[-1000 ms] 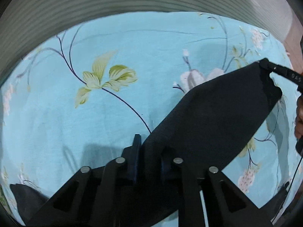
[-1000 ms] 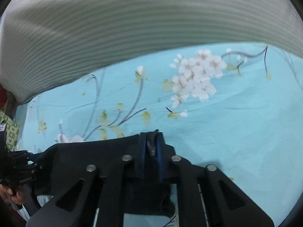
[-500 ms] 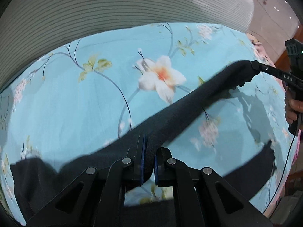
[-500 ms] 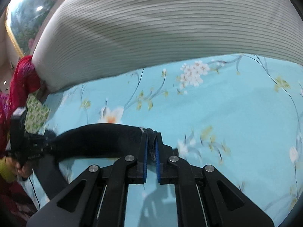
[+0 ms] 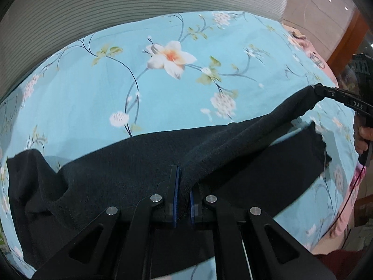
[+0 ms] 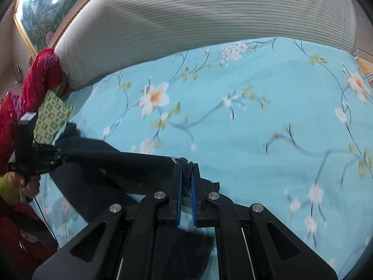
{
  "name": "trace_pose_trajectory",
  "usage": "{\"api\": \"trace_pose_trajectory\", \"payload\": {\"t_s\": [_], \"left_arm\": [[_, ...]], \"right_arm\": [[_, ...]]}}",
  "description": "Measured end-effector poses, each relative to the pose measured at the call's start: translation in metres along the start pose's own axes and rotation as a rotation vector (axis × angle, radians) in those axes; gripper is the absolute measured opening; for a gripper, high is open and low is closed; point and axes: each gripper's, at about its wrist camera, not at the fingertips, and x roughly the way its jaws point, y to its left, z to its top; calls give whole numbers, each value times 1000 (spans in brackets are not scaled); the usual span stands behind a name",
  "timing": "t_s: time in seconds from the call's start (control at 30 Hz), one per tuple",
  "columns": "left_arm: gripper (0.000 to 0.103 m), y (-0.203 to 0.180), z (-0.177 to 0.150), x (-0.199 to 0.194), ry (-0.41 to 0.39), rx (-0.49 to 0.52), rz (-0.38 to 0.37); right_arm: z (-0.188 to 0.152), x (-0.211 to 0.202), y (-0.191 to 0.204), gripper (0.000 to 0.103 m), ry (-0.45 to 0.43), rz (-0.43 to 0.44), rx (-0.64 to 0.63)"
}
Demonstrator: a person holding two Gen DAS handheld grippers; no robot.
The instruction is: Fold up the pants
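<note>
A bed [image 5: 77,98] with a blue floral sheet carries the dark pants [image 5: 130,172], lying partly on it near its front edge. The left gripper [image 5: 183,193] and right gripper [image 6: 185,182] each clamp one raised fabric edge, stretched between them.

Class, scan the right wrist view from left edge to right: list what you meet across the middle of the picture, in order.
Red sleeve → black left tongs → stretched dark knit pants → blue-padded right tongs → light blue floral bedsheet.
</note>
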Motion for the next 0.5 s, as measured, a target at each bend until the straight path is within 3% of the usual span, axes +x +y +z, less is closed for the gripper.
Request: {"api": "trace_pose_trajectory", "payload": {"t_s": [0.27, 0.5], "left_arm": [[5, -17, -37, -4, 6, 35, -20], [5, -30, -65, 3, 33, 87, -30]], "right_arm": [[-45, -21, 21, 7, 34, -38, -48], [-83, -21, 30, 7, 133, -84, -116]]}}
